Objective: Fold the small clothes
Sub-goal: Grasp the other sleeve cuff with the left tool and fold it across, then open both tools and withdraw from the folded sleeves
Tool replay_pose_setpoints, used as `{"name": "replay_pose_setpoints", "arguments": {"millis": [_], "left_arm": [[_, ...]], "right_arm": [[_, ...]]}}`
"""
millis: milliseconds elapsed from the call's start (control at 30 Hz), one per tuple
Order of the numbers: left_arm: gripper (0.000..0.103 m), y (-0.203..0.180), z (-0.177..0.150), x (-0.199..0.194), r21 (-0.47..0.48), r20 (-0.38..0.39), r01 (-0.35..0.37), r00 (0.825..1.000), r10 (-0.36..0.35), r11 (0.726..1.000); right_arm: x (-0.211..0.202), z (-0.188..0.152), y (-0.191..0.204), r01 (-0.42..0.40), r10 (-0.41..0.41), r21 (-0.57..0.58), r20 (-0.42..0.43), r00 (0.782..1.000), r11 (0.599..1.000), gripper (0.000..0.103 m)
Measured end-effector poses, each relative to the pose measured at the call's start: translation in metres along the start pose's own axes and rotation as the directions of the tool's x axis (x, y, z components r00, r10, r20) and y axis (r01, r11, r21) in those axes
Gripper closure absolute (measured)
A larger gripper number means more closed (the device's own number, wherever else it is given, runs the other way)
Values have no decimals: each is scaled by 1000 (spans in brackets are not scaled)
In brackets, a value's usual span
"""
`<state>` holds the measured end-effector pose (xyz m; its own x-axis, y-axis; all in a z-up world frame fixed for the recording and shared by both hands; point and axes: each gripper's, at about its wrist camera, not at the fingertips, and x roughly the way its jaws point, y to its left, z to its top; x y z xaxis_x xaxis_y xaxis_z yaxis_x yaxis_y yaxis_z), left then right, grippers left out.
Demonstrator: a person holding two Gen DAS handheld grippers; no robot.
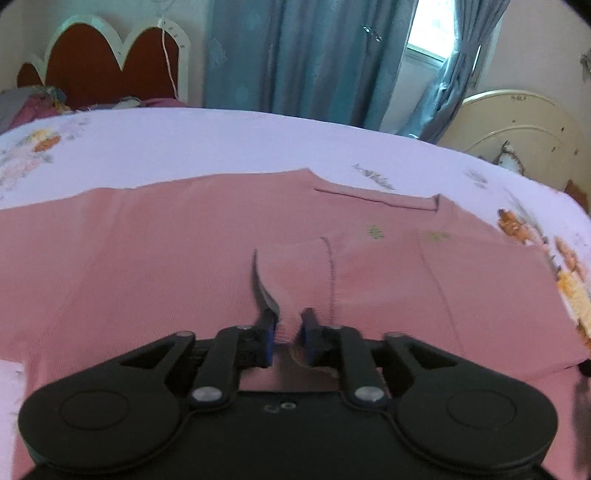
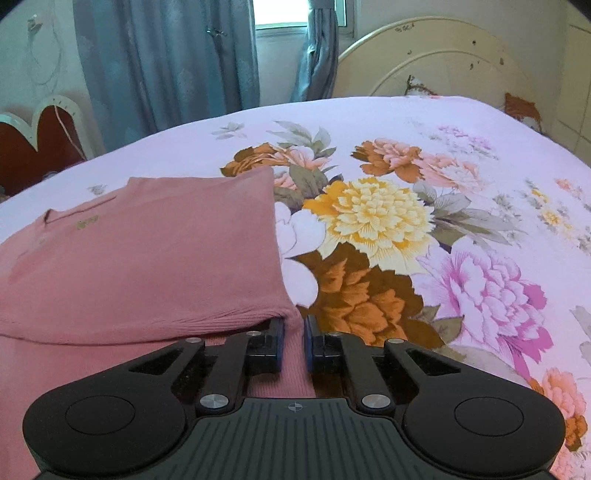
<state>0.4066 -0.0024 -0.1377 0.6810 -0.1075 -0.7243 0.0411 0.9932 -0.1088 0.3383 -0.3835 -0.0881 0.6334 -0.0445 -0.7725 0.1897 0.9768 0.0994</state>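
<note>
Pink garment [image 1: 147, 251], 1, pinched by 2 hand-held grippers: left [image 1: 288, 332], right [image 2: 293, 336]

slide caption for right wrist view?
Right hand-held gripper pinching the hem of a pink sweater spread on a floral bedsheet.

Soft daylight from window [image 2: 301, 14], slight blur, fisheye-bent edges

I see a bed [image 2: 406, 122] covered by a pale lilac sheet [image 2: 480, 155] printed with large orange, yellow and pink flowers. 1 pink garment [image 1: 166, 240] lies directly on it, spread mostly flat, part folded over itself; its right edge reaches the flower print.
</note>
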Motion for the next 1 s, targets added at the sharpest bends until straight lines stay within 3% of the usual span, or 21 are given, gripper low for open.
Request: {"name": "replay_pose_setpoints", "arguments": {"millis": [133, 167, 267, 300, 500, 533, 600, 767, 867, 933, 1000], "left_arm": [[72, 10, 8, -16, -25, 59, -50, 997, 51, 998], [71, 11, 12, -21, -23, 86, -56, 995, 58, 998], [64, 1, 21, -30, -11, 124, -36, 992, 37, 999], [62, -1, 22, -29, -5, 124, -21, 992, 21, 1000], [59, -36, 28, -13, 70, 112, 32, 993, -40, 997], [59, -39, 27, -9, 81, 109, 28, 993, -37, 996], [59, -42, 25, 2, 89, 89, 22, 996, -30, 996], [59, -32, 14, 26, 98, 10, -17, 1000, 16, 995], [57, -25, 10, 25, 102, 15, -19, 1000, 17, 995], [58, -26, 10, 24, 110, 13, -22, 1000, 20, 994], [58, -26, 10, 23, 110, 11, -20, 1000, 19, 994]], "right_arm": [[-23, 0, -5, -16, 16, 1, 26, 1000, 1000, 93], [-26, 4, -5, -19, 19, 0, 39, 999, 1000, 88], [-27, 18, -5, -21, 20, 6, 89, 996, 1000, 37], [-25, 24, -4, -24, 24, 0, 101, 995, 1000, 37], [20, 57, 4, -63, 63, -6, 67, 996, 998, 38], [29, 62, 5, -62, 62, -6, 61, 996, 998, 39], [49, 72, 8, -60, 60, -4, 43, 997, 998, 53], [90, 92, 11, -78, 78, 38, 9, 997, 996, 53], [110, 100, 17, -73, 73, 34, 1, 997, 997, 53], [116, 104, 17, -59, 59, 39, 15, 998, 998, 63], [119, 108, 17, -69, 69, 39, 16, 998, 997, 87]]}}
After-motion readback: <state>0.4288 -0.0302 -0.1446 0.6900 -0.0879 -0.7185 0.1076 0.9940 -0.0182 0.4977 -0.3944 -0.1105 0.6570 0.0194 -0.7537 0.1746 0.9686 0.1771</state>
